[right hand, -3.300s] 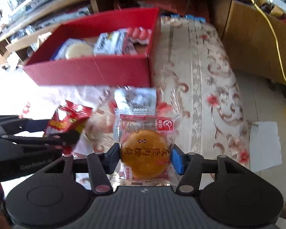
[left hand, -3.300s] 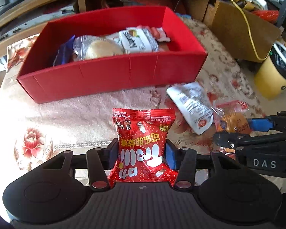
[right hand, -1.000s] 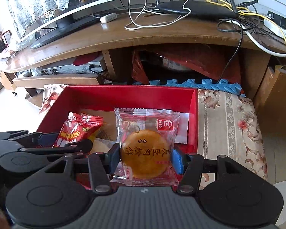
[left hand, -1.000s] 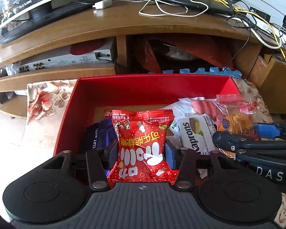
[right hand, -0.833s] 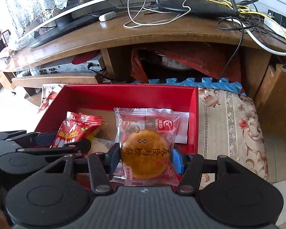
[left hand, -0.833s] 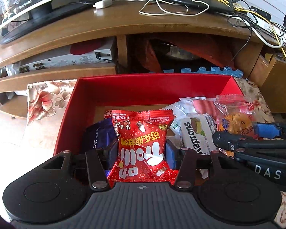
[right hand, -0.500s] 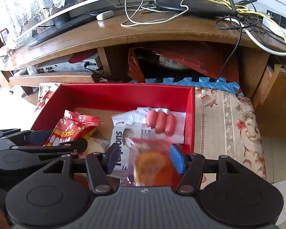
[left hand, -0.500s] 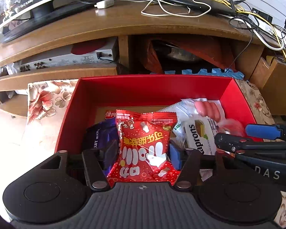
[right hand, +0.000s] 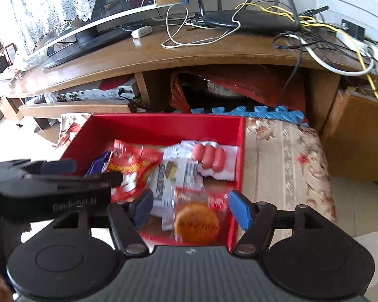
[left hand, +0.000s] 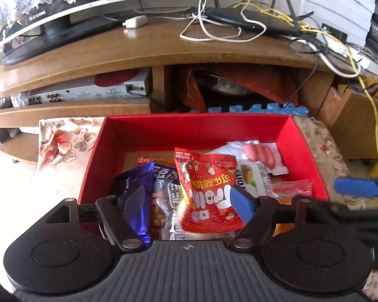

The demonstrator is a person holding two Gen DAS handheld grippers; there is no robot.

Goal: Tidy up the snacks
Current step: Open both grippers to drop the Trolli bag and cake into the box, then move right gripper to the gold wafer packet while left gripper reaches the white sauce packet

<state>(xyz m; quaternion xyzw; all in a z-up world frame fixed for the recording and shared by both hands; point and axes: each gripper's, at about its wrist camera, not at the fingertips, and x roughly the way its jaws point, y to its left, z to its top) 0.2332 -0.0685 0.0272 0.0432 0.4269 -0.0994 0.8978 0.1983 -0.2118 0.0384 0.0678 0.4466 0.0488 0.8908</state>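
Currently listed: one red box point(right hand: 163, 128) on the floral cloth point(right hand: 284, 151), holding one red snack bag point(left hand: 209, 191), one round cake packet point(right hand: 197, 219), one pack of three sausages point(right hand: 209, 157), one white cracker packet point(right hand: 179, 176), one purple wrapper point(left hand: 131, 188). Left gripper point(left hand: 189, 201): jaws have just been opening, bag loose between them. Right gripper point(right hand: 189, 207): jaws likewise just been opening, cake packet lying free below.

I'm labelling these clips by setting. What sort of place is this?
Most likely a home living room: a television stands on a long wooden media cabinet with a router and tangled cables, and the red snack box rests on a floral cloth.
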